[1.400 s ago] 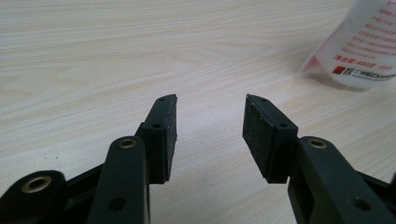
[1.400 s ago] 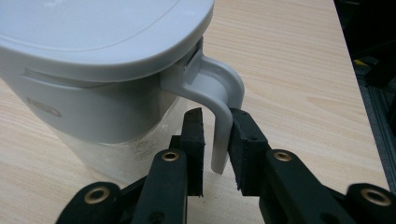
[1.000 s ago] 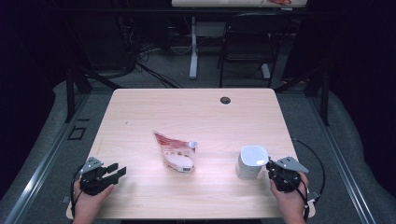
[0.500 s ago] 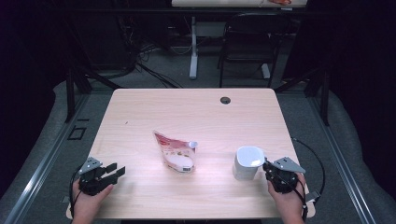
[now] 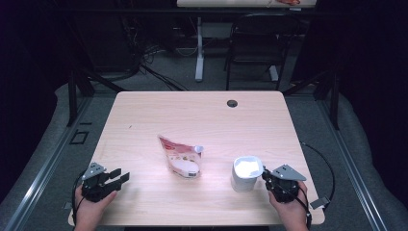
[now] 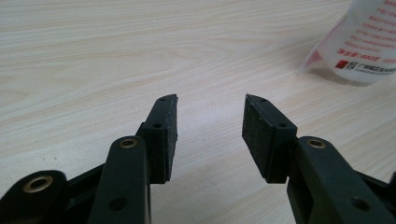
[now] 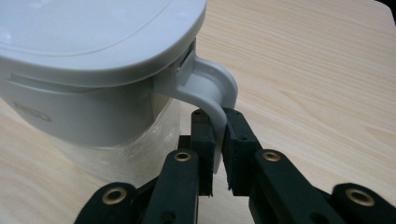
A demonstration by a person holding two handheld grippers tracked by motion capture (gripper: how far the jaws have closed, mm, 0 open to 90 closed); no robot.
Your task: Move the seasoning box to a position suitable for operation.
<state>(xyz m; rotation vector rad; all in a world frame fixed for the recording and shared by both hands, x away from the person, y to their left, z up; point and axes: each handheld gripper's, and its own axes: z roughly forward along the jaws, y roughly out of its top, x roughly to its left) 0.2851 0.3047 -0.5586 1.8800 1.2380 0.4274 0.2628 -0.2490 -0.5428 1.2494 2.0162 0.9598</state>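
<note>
My right gripper shows matt black plastic arms with brass-coloured rivets, and its dark pads look faintly grainy against the smooth, pale grey plastic handle of the container. That container's lid is satin plastic with a soft sheen; the wall below looks cloudy, frosted, half clear. Over on my left gripper, same matt black plastic, pads rough like fine foam rubber. The table is light wood-grain, smooth and low-gloss out to its edges. Near the middle lies a pouch, glossy printed film, red and white, catching the light.
</note>
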